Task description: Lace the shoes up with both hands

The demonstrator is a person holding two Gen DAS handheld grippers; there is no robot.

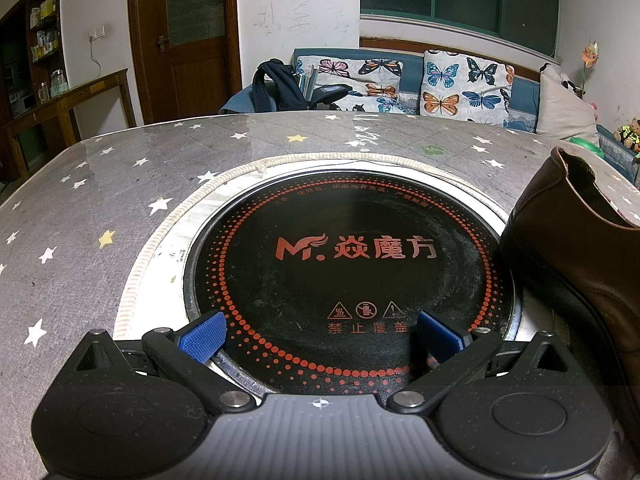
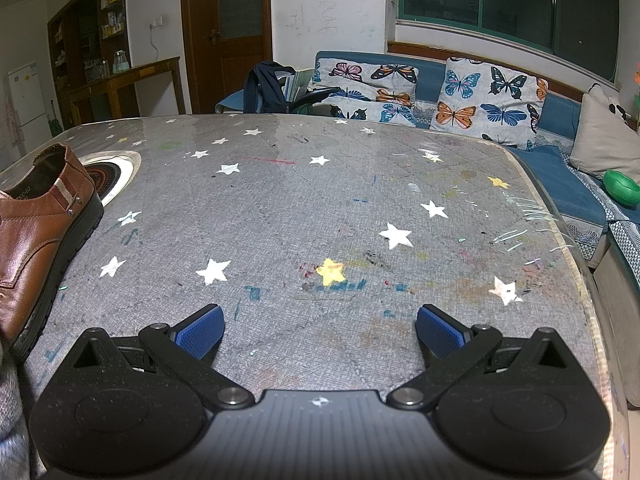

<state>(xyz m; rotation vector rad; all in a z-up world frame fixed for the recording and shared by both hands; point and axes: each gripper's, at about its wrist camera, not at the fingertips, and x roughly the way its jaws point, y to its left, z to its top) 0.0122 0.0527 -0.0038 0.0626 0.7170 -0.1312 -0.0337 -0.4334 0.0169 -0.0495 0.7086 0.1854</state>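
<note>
Both grippers are spread wide with nothing in them: the left gripper (image 1: 318, 336) hangs over the round black cooktop (image 1: 348, 272) set into the star-print table (image 1: 100, 200), and the right gripper (image 2: 318, 330) sits over bare tablecloth. The brown leather shoe (image 2: 36, 232) is off to the right of the left tool and to the left of the right one, so basically between them, and I can't spot any laces from either camera. I'd say swing both tools inward toward the shoe's top first, and find the lace ends before clamping anything.
</note>
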